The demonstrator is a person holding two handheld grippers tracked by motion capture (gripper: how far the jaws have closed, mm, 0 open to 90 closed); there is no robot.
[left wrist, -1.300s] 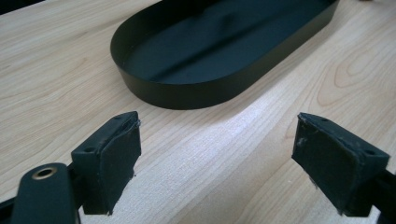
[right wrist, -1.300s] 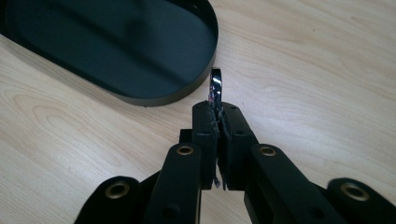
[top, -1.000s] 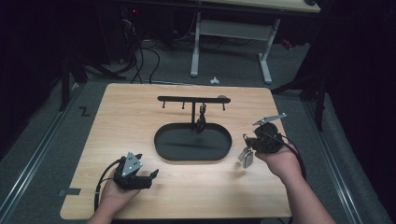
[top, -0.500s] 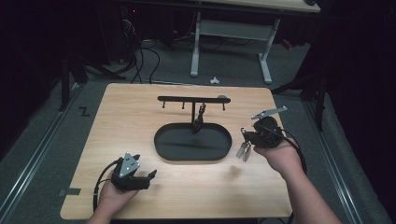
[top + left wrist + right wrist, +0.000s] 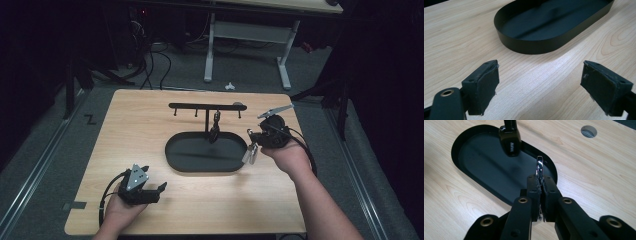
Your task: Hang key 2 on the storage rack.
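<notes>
A black oval tray (image 5: pixel 172 159) lies mid-table, and a T-shaped hook stand (image 5: pixel 207 106) rises from its back. A black key fob (image 5: pixel 215 131) hangs from the stand over the tray, close up in the right gripper view as the fob (image 5: pixel 510 143). My right gripper (image 5: pixel 253 138) hovers at the tray's right end, shut on a shiny metal ring (image 5: pixel 539 166); a pale piece (image 5: pixel 248 154) dangles below it. Its jaws (image 5: pixel 540 180) point over the tray (image 5: pixel 456 143). My left gripper (image 5: pixel 159 190) rests near the front left, open and holding nothing (image 5: pixel 541 67), facing the tray wall (image 5: pixel 536 46).
A round hole (image 5: pixel 589 131) is cut in the wooden tabletop (image 5: pixel 140 125) behind the tray. Beyond the table's far edge stand a white desk frame (image 5: pixel 280 60) and floor cables (image 5: pixel 150 60). Bare wood lies left of and in front of the tray.
My right gripper has carried the ring up and leftward, from beside the tray to its right end. The left gripper has stayed put.
</notes>
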